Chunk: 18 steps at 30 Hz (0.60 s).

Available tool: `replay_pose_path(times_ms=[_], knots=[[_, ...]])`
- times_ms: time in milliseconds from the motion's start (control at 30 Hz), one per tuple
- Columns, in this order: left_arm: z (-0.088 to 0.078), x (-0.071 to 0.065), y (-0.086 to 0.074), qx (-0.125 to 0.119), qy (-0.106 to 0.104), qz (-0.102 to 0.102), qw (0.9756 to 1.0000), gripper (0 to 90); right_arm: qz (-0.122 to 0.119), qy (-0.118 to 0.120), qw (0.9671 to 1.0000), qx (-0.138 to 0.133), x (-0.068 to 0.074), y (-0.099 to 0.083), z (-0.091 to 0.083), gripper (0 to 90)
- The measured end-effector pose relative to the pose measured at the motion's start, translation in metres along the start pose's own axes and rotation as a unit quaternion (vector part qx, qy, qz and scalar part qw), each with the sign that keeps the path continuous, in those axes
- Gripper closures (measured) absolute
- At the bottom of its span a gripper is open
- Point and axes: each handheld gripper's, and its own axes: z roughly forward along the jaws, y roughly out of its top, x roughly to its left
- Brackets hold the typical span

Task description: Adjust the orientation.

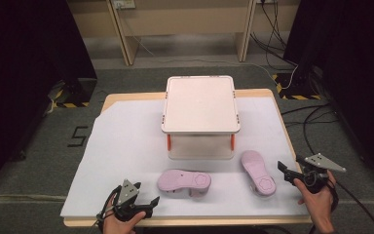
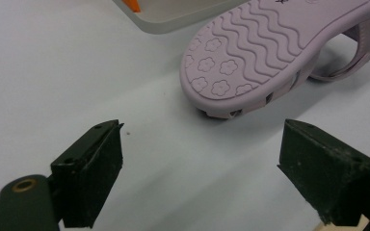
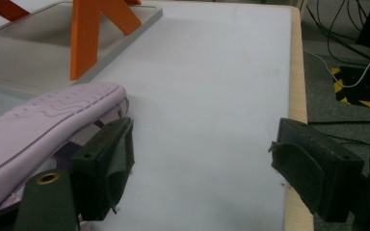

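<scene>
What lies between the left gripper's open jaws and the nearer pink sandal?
Nothing: in the left gripper view, bare white table cover separates the left gripper from the upturned sandal; the high view agrees.

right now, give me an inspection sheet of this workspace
surface: wooden table under a white sheet
job's things: two pink sandals, soles up, left sandal and right sandal, before a two-tier shoe rack with orange legs
clutter: nothing seen
grippers: left gripper open, empty, near left sandal; right gripper open, empty, beside right sandal
cables: one trailing from each gripper; more cables on the floor
surroundings: grey floor, hazard tape, black curtains
</scene>
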Motion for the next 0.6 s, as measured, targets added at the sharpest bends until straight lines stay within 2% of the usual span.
replay_pose_path(times_ms=[133, 300, 400, 433, 600], knots=[[0.002, -0.005, 0.002, -0.006, -0.006, 0.002, 1.0, 15.0, 0.0, 0.0, 1.0, 0.002, 0.0, 0.0, 0.0, 22.8], [0.006, -0.014, 0.005, -0.008, -0.008, 0.02, 0.9997, 14.9, -0.003, -0.001, 1.0, 0.003, 0.001, -0.001, 0.001, 23.0], [0.011, -0.022, 0.009, -0.019, -0.002, 0.036, 0.9992, 14.9, -0.002, 0.0, 1.0, 0.005, 0.001, -0.001, 0.001, 23.2], [0.012, -0.028, 0.011, -0.025, -0.001, 0.049, 0.9985, 15.0, -0.002, 0.001, 1.0, 0.006, 0.001, -0.001, 0.001, 23.3], [0.021, -0.045, 0.018, -0.031, 0.003, 0.087, 0.9957, 15.4, -0.003, 0.002, 1.0, 0.007, 0.001, -0.001, 0.003, 23.4]])
